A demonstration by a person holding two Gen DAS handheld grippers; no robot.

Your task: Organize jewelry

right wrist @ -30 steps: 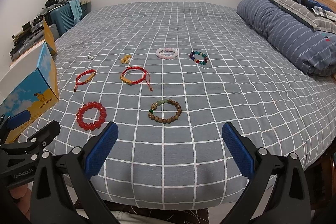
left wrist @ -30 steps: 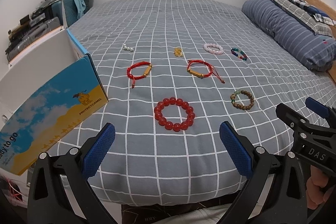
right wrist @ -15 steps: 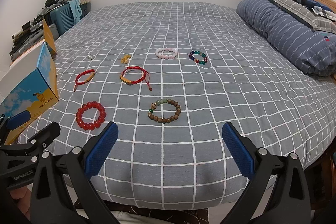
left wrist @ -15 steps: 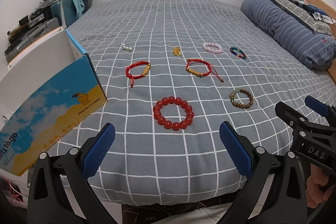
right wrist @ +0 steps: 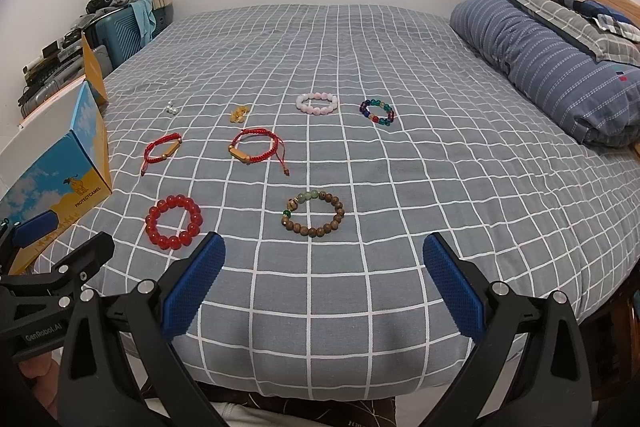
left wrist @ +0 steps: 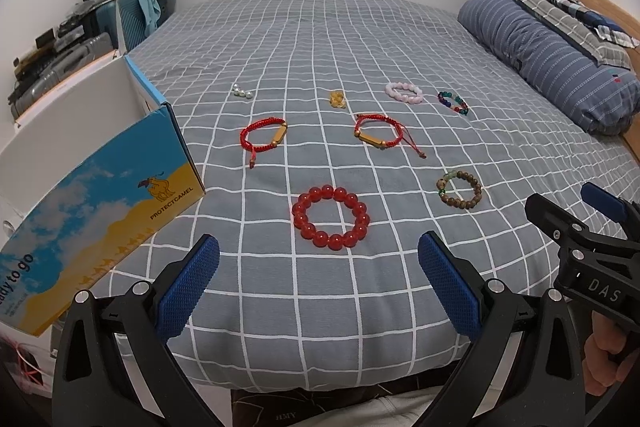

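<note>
Bed (left wrist: pixel 360 39) under a grey bedspread with a white grid, filling both views. Rolled blue striped duvet (left wrist: pixel 552 59) along its right edge. Open cardboard box (left wrist: pixel 100 195), printed with sky, sand and a camel, leaning at the bed's left edge. Left gripper (left wrist: pixel 319 275) and right gripper (right wrist: pixel 324 275) hovering above the bed's near edge, fingers spread wide apart, gripping nothing.

Jewelry scattered flat on the bedspread, pieces apart from one another. Nearest the left gripper: red bead bracelet (left wrist: pixel 331 222). To the right of that, wooden bead bracelet (right wrist: pixel 313 213) with a few green beads. Farther from the near edge: two red cord bracelets, left one (left wrist: pixel 263 138) closer to the box, right one (left wrist: pixel 380 135) with loose trailing cords. Farthest row, from the box side toward the duvet: white pearls (left wrist: pixel 241 92), small amber piece (left wrist: pixel 337 98), pink bead bracelet (right wrist: pixel 317 103), multicoloured bead bracelet (right wrist: pixel 377 111).
</note>
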